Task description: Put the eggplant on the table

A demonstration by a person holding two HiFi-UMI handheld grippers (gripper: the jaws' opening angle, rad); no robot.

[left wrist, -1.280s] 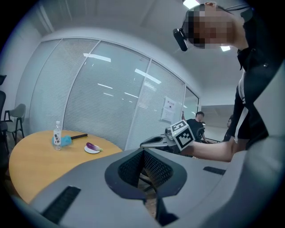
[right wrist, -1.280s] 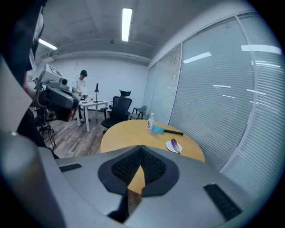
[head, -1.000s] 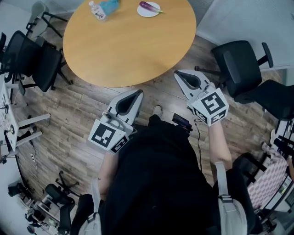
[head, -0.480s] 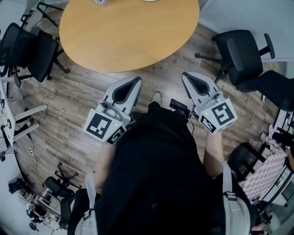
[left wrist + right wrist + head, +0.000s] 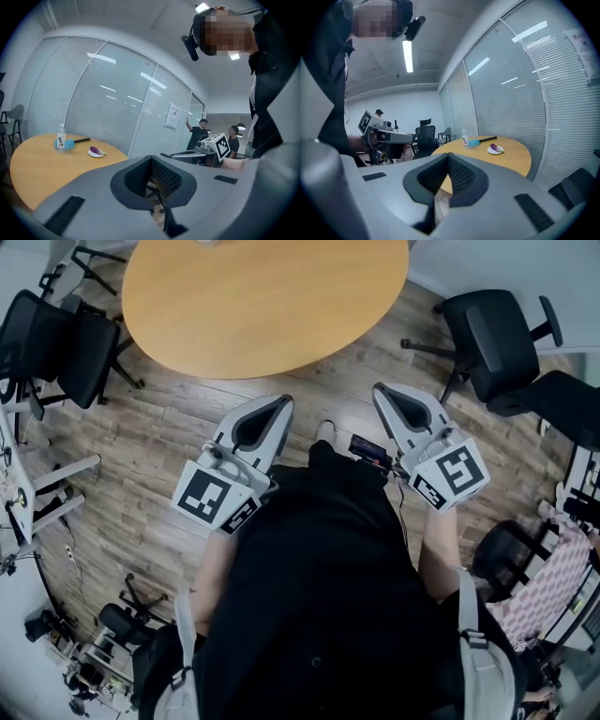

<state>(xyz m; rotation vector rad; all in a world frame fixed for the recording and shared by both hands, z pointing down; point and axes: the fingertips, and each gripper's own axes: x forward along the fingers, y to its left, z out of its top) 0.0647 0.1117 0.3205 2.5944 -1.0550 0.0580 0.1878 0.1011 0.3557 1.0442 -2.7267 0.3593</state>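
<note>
The purple eggplant (image 5: 96, 150) lies on a small white plate (image 5: 95, 154) at the far side of the round wooden table (image 5: 262, 296). In the right gripper view the eggplant (image 5: 495, 147) is small and far off on its plate (image 5: 493, 151). The head view does not take in the eggplant. My left gripper (image 5: 284, 401) and right gripper (image 5: 379, 388) are held close to my body, over the wooden floor short of the table's near edge. Both are shut with nothing between the jaws. The left gripper (image 5: 151, 158) and the right gripper (image 5: 448, 154) point roughly level.
A water bottle (image 5: 60, 138) and a blue brush (image 5: 71, 144) stand near the plate. Black office chairs stand left (image 5: 56, 343) and right (image 5: 502, 334) of the table. Glass walls with blinds run behind it. Two people (image 5: 202, 133) stand in the background.
The table has slid up in the head view, so the plate and bottle have left the frame. The right gripper has shifted right and rolled a little; the left barely moved. Both stayed shut.
</note>
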